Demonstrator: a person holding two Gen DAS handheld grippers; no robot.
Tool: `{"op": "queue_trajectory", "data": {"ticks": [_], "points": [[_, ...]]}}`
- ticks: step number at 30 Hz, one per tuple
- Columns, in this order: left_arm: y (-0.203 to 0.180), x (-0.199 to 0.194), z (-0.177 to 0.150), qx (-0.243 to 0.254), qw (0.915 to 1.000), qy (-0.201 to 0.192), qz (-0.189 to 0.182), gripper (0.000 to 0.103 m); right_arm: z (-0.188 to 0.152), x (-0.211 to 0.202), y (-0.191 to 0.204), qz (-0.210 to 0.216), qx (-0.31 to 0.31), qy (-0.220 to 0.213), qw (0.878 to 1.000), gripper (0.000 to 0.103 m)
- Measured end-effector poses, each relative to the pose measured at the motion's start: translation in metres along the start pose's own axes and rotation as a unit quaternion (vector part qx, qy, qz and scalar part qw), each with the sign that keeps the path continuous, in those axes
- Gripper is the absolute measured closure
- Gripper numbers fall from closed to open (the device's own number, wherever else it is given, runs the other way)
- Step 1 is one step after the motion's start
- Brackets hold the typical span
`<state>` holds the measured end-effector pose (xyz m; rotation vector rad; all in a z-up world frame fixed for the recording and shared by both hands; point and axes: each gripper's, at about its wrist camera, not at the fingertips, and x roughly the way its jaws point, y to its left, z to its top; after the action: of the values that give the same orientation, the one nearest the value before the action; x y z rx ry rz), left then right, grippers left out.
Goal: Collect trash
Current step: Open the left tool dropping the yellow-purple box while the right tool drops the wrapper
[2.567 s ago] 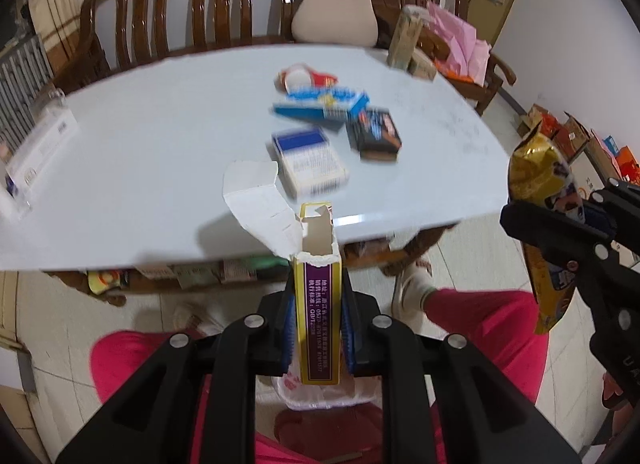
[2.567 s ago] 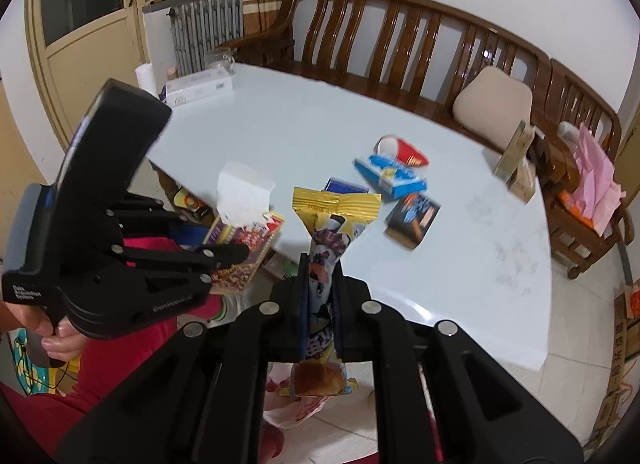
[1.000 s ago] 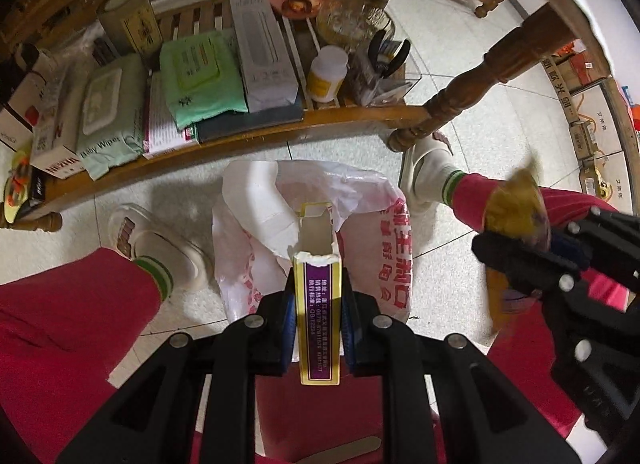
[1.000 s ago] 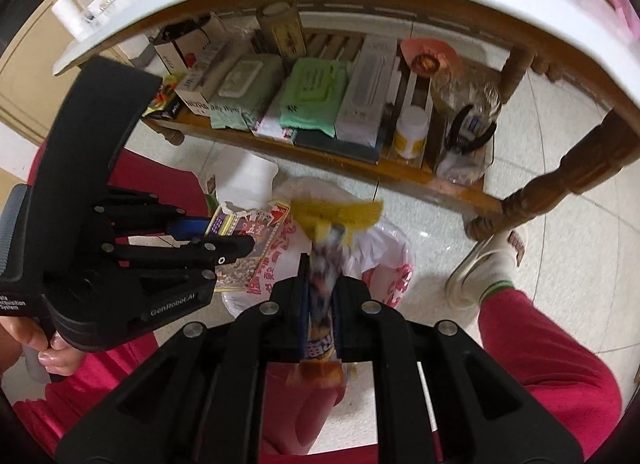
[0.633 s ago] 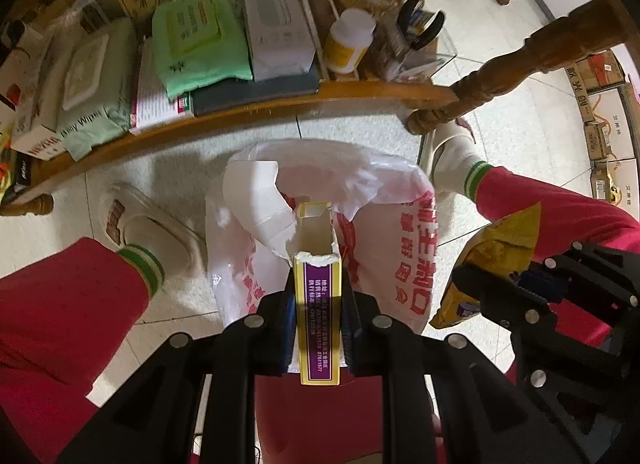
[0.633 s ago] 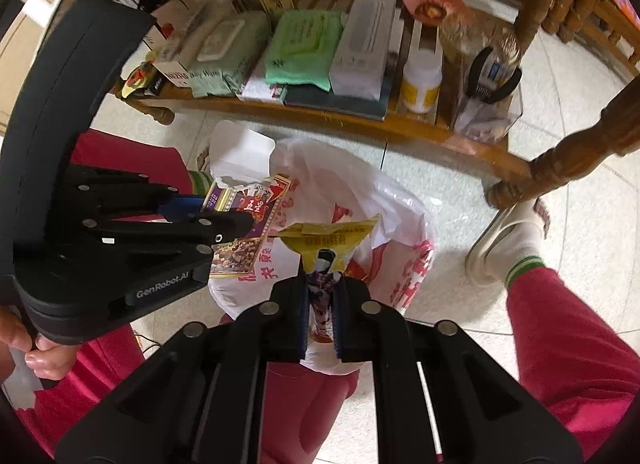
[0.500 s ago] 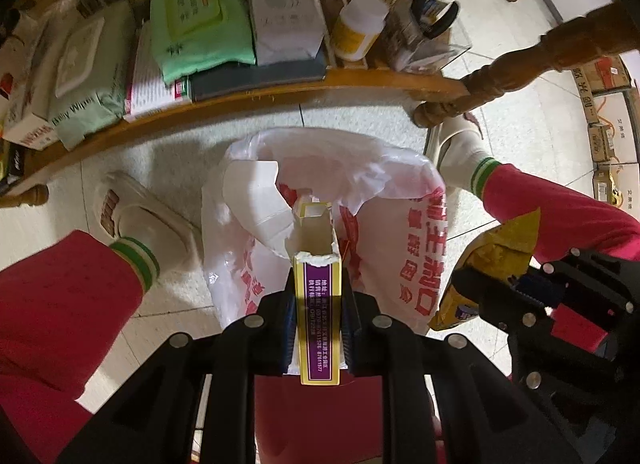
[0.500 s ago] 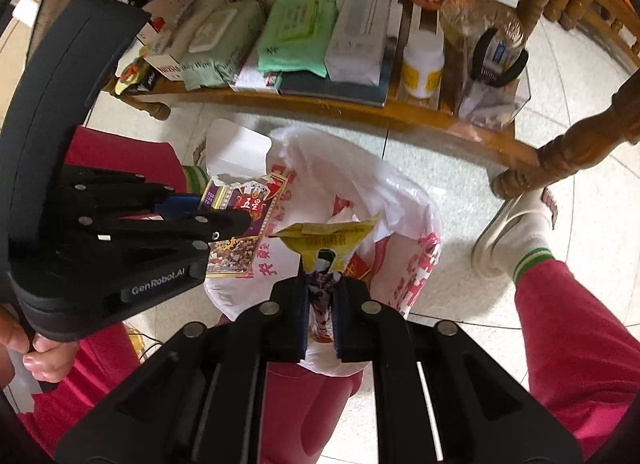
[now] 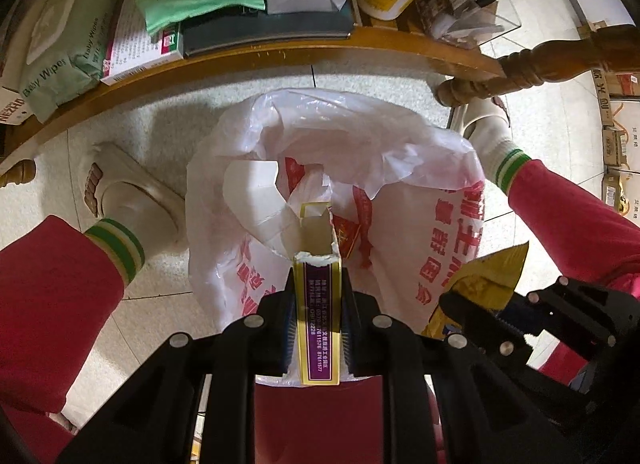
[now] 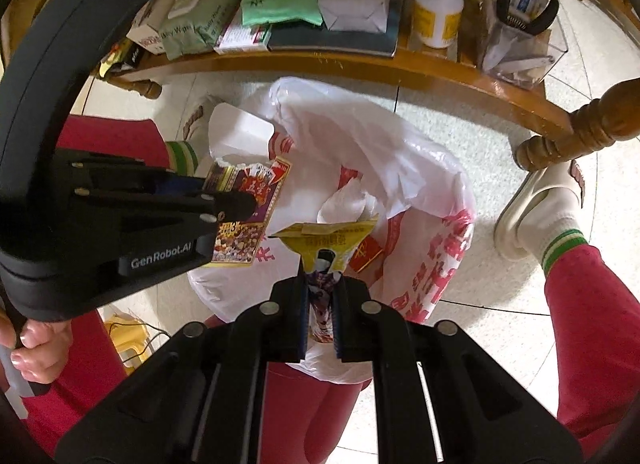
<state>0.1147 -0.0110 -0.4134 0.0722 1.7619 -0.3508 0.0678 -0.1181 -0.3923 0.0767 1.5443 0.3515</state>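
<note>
The left hand-held gripper (image 9: 318,328) is clamped on a torn cardboard box (image 9: 318,304) with purple and gold print, gripping its narrow sides. The right hand-held gripper (image 10: 322,304) is clamped on a crumpled yellow snack wrapper (image 10: 326,242). Both hang just above the open white plastic bag (image 9: 400,168) on the floor, between the person's feet. The box looks light but stiff, so the side grip suits it; the wrapper looks thin and slippery, better pinched at its folded middle

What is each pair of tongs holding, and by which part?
Left tongs: torn purple box, gripped by its sides. Right tongs: yellow snack wrapper, pinched at mid-length.
</note>
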Motion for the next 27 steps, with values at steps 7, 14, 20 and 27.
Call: {"op": "queue_trajectory", "data": {"ticks": [7, 14, 20, 27], "points": [[0.003, 0.013, 0.005, -0.006, 0.9998, 0.017, 0.004, 0.084, -0.003, 0.016, -0.001, 0.007, -0.004, 0.020, 1.000, 0.093], [0.002, 0.021, 0.008, -0.008, 0.9995, 0.029, 0.004, 0.084, -0.002, 0.026, 0.000, 0.016, -0.002, 0.030, 0.999, 0.093], [0.005, 0.026, 0.009, -0.014, 0.9992, 0.038, 0.004, 0.084, -0.003, 0.030, 0.002, 0.018, -0.005, 0.038, 0.999, 0.093], [0.006, 0.030, 0.009, -0.016, 0.9985, 0.051, 0.006, 0.079, -0.003, 0.032, 0.004, 0.017, -0.007, 0.038, 0.999, 0.088]]}}
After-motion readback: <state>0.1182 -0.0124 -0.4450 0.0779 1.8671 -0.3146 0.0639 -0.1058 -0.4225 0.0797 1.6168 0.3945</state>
